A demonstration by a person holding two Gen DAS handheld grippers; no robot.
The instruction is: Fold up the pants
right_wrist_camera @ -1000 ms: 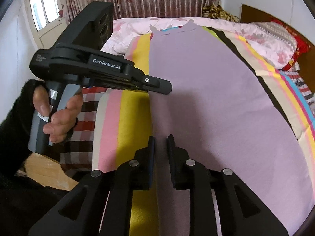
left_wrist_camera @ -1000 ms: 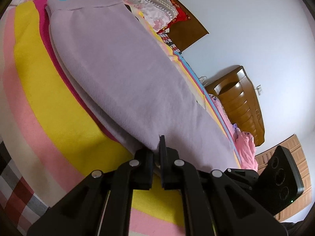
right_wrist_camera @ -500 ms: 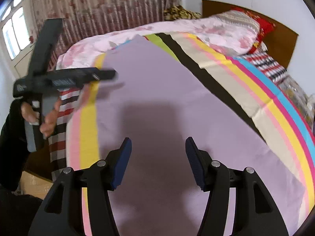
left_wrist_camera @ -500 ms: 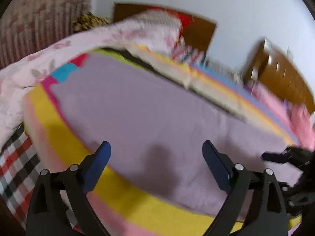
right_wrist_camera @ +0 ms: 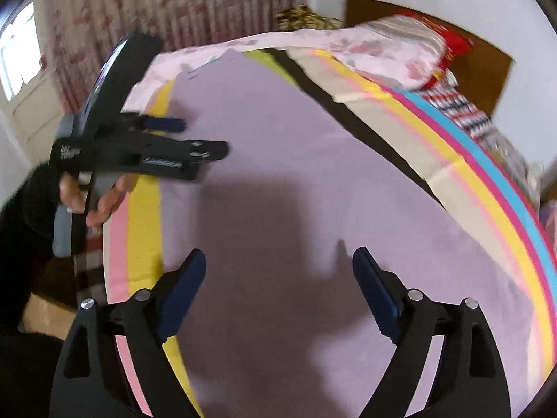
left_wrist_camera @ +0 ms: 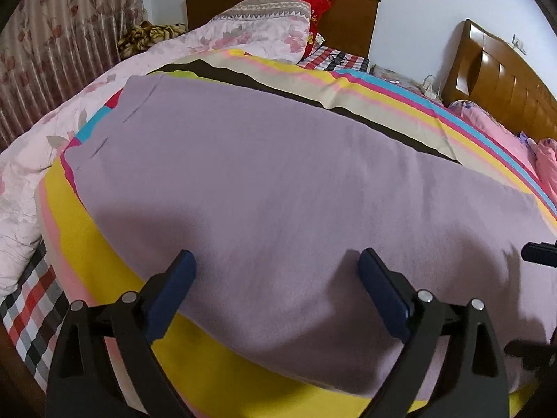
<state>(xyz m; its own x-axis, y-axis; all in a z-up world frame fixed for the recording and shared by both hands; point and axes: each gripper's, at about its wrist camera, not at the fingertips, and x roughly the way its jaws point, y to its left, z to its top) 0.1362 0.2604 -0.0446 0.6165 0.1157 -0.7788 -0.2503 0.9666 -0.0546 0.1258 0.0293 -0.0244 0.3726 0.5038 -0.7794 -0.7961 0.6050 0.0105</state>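
Note:
The lilac pants (left_wrist_camera: 278, 188) lie flat and folded lengthwise on the striped bedspread (left_wrist_camera: 73, 240); they also show in the right wrist view (right_wrist_camera: 299, 188). My left gripper (left_wrist_camera: 276, 266) is open and empty, held above the pants' near edge. It also shows in the right wrist view (right_wrist_camera: 202, 137), at the left over the pants' edge. My right gripper (right_wrist_camera: 278, 264) is open and empty above the middle of the pants. One tip of it shows at the right edge of the left wrist view (left_wrist_camera: 538, 252).
A pink floral quilt (left_wrist_camera: 31, 153) and pillows (left_wrist_camera: 275, 17) lie at the bed's far end by the brown headboard (left_wrist_camera: 348, 24). A second wooden bed (left_wrist_camera: 501, 80) stands at the right. Curtains (right_wrist_camera: 195, 17) hang behind. A checked sheet (left_wrist_camera: 28, 317) hangs at the near left.
Both grippers were shut on the pants' edge one second ago. They have let go, opened wide and lifted back above the cloth. The pants now lie flat.

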